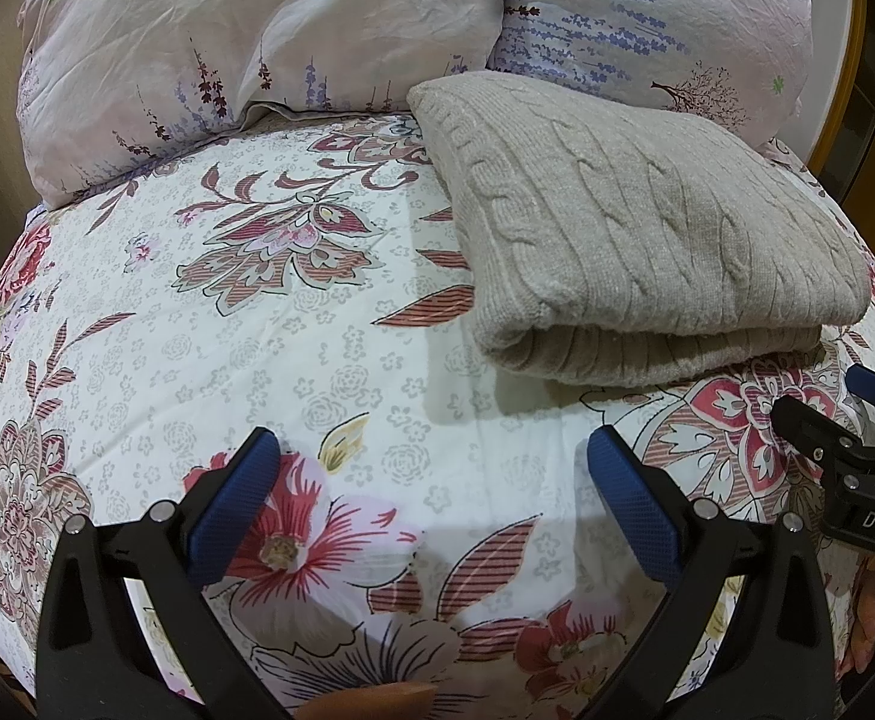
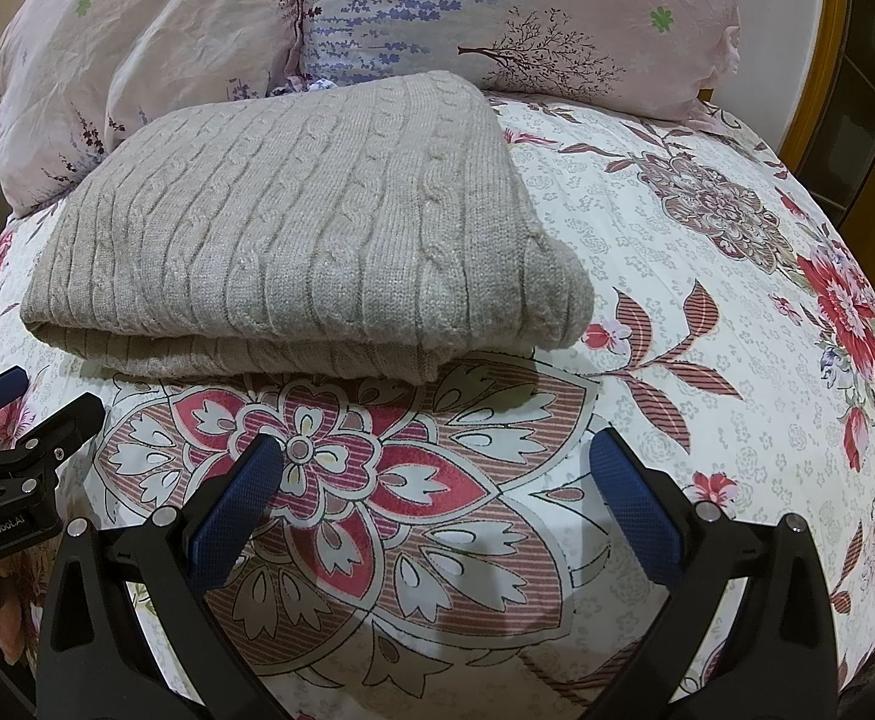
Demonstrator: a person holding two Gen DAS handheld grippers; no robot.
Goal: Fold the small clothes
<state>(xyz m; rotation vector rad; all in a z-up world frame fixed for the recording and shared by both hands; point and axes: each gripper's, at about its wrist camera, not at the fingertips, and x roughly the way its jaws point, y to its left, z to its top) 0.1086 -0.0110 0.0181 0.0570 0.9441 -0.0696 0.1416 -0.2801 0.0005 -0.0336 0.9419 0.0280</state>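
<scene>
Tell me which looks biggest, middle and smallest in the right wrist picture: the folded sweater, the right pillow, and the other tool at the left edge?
1. Folded sweater, though being nearer the camera may enlarge it.
2. Right pillow; its top is cut off, so these two are unsure.
3. Left tool, clearly smallest, only partly visible.

A bed covered by a white sheet with red floral print (image 1: 317, 360) carries a folded beige cable-knit sweater (image 1: 647, 228) and two pale floral-print pillows (image 1: 245, 30) behind it.
</scene>
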